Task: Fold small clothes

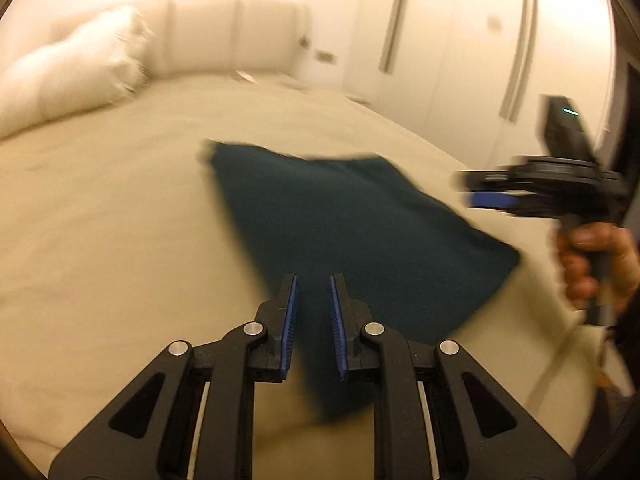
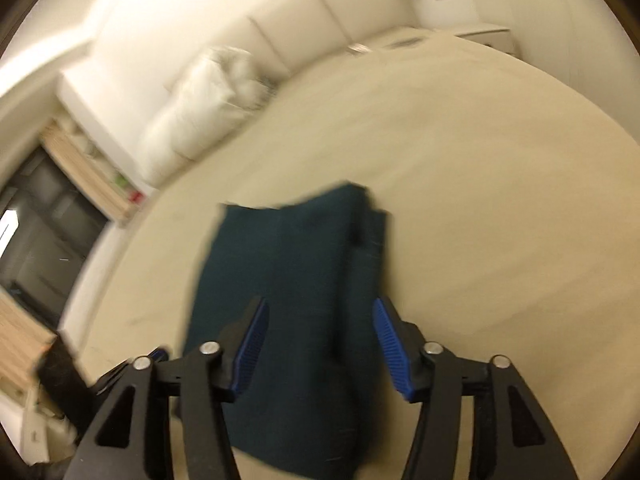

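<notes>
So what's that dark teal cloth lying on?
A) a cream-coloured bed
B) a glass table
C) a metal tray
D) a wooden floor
A: the dark teal cloth lies on the cream-coloured bed, with a white pillow at the headboard behind it.

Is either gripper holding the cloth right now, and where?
Right gripper open, holding nothing. Left gripper narrow over near corner of teal cloth; grip unclear.

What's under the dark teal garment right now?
The beige bed sheet shows all around the teal garment, which lies on it in folded layers. Anything beneath those layers is covered.
</notes>
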